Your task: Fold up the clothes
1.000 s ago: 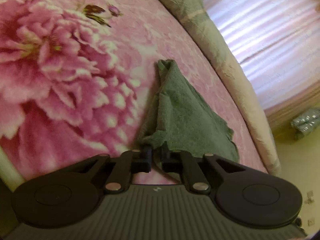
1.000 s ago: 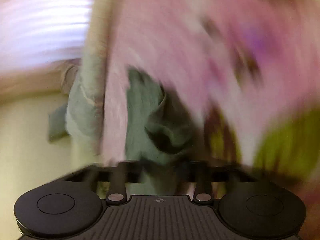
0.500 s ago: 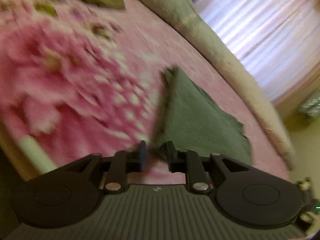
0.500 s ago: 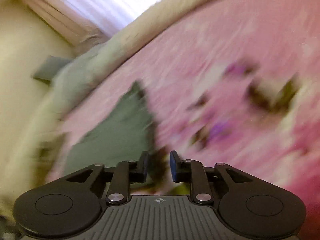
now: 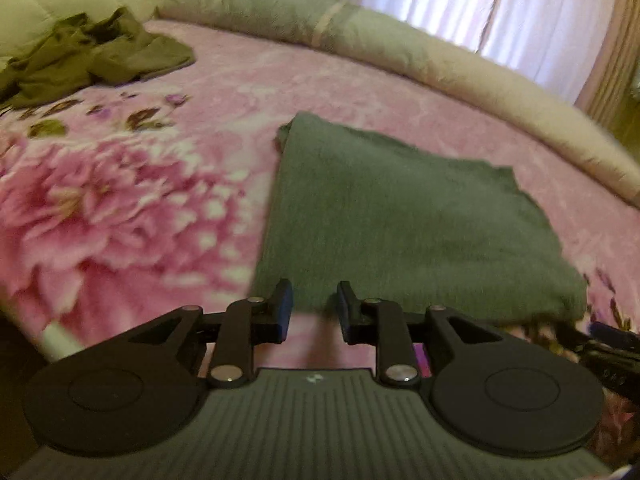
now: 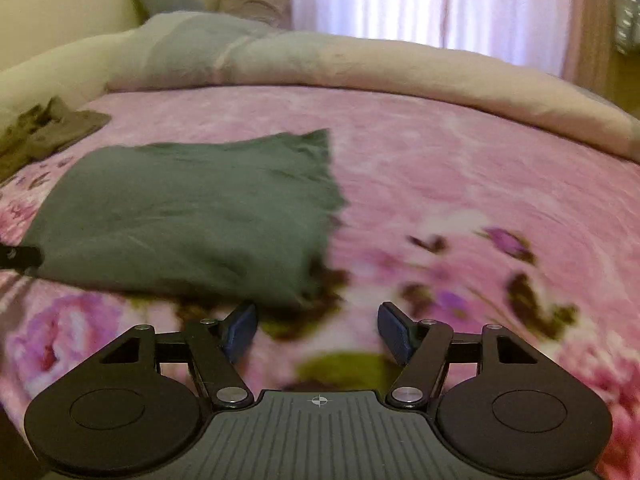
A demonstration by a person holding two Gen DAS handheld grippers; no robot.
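- A dark green folded cloth point(image 5: 404, 216), soft and napped, lies flat as a rough rectangle on the plush pink floral bed cover point(image 6: 460, 168).
- Its near edge sits just beyond the left gripper point(image 5: 314, 306), released and empty, jaws a little apart.
- Right gripper point(image 6: 318, 330): spread wide, empty, near the cloth's right corner; bare cover stretches rightward.
- Crumpled olive garment point(image 5: 96, 54) lies well apart, near the rolled duvet point(image 6: 360, 64).

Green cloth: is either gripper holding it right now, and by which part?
Nothing is held. The left gripper and the right gripper are both open at the near edge of the green cloth, which lies folded on the bedspread.
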